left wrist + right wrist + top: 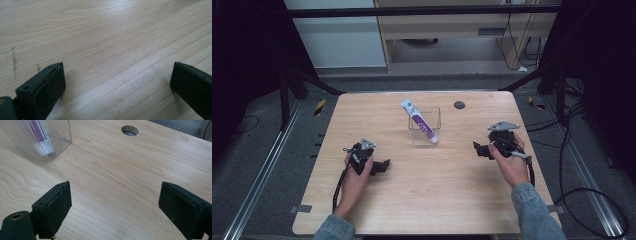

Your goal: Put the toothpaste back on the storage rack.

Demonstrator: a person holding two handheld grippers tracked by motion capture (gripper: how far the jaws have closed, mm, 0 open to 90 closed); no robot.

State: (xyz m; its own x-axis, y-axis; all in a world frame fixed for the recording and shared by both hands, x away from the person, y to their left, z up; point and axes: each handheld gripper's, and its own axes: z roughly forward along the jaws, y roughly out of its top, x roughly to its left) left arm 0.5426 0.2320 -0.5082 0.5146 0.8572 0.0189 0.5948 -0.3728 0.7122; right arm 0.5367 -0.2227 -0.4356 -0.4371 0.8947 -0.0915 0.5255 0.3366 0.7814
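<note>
Tube (419, 121) leaning in clear cup (424, 131) | left gripper (381, 166), right gripper (478, 148): jaws spread, empty, resting on table (422, 200) | step: idle, likely between moves | next: would need reach toward cup

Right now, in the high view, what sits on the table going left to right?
left gripper → clear container with the tube leaning in it → dark round hole in the table → right gripper
</note>
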